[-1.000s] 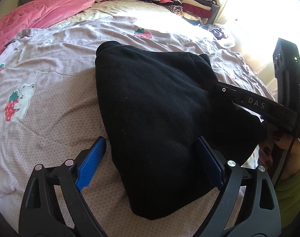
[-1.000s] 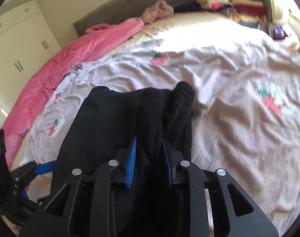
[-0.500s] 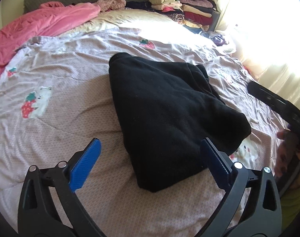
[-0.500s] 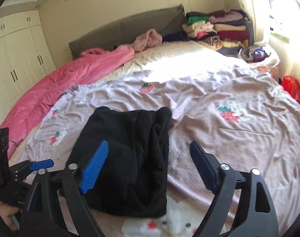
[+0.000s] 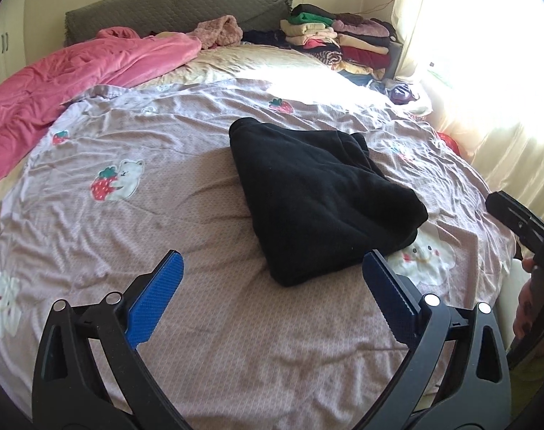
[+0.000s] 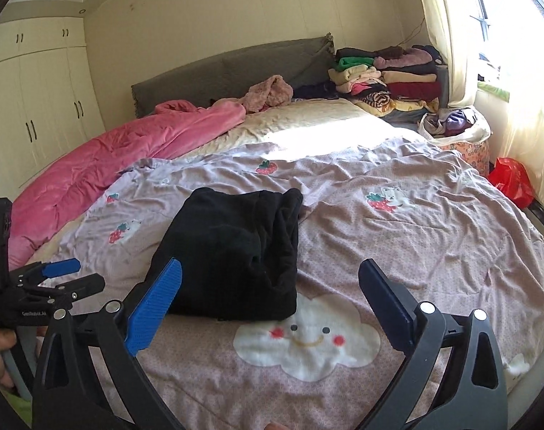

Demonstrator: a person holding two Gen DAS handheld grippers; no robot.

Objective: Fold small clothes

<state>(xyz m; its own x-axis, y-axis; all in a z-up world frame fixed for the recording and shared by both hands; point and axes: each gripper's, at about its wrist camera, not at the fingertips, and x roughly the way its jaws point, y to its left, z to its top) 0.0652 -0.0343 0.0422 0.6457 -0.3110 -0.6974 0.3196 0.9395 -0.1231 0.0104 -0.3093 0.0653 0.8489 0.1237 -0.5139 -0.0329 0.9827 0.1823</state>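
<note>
On the bedspread [image 5: 200, 322], near its foot edge, the black garment [image 5: 318, 197] lay folded and untouched. The right gripper [image 6: 270, 297], a second earlier clamped on the cloth, had let go; its jaws were opening, nothing between them. The left gripper [image 5: 272, 286] gaped empty too. This fold looked finished.

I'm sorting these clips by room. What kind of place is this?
Most likely a home bedroom: a bed with a padded headboard, built-in wardrobes, and stacks of folded clothes by the window.
</note>
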